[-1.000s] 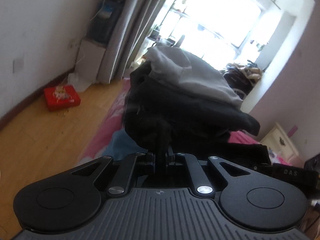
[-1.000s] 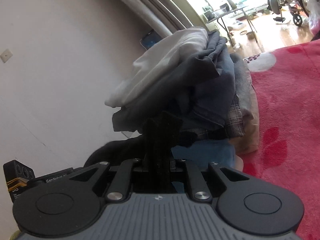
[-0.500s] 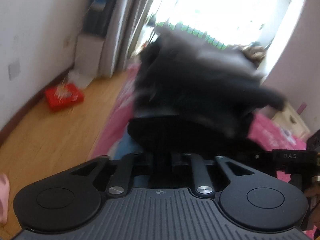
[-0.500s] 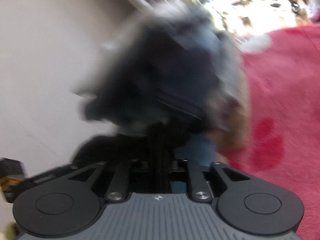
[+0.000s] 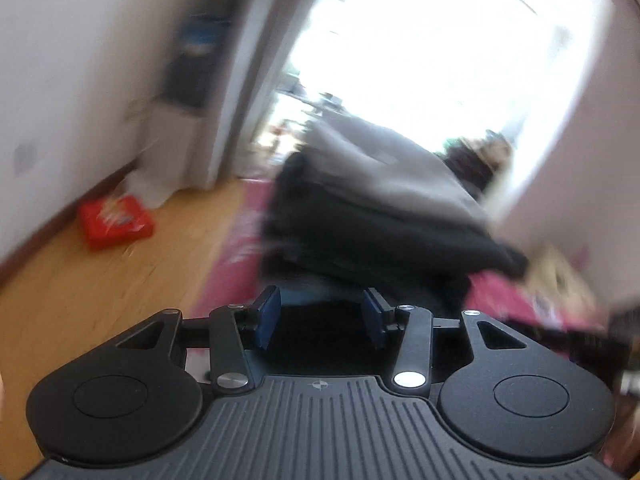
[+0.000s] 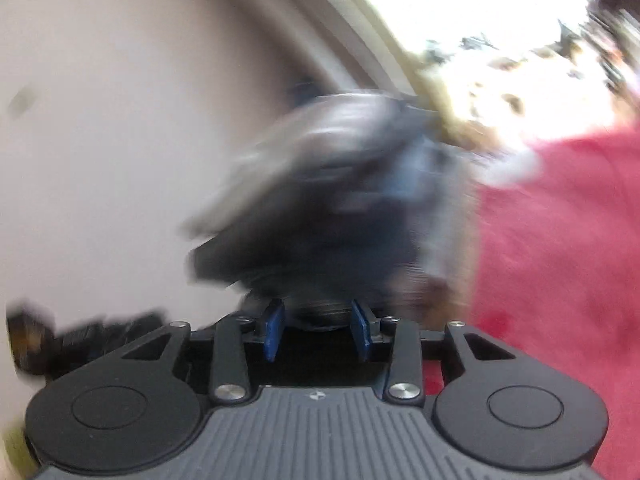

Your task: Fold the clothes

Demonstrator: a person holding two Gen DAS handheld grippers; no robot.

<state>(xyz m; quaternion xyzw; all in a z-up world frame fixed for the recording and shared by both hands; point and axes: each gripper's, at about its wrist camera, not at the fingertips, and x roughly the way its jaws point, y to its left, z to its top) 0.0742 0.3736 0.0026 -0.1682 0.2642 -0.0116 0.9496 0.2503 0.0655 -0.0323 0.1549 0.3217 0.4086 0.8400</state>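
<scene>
Here both grippers are letting go: left gripper and right gripper are opening, nothing pinched between the blue pads. The pile is sitting just ahead on the red blanket. Next, probably, fetching another garment.

Left claw: jaws opening, blue pads apart, pointing slightly downward. Right claw: jaws opening, narrower gap, pads apart, also angled down.

Two black grippers, left gripper and right gripper, with blue pads, silver screws, ribbed grey tops.
</scene>
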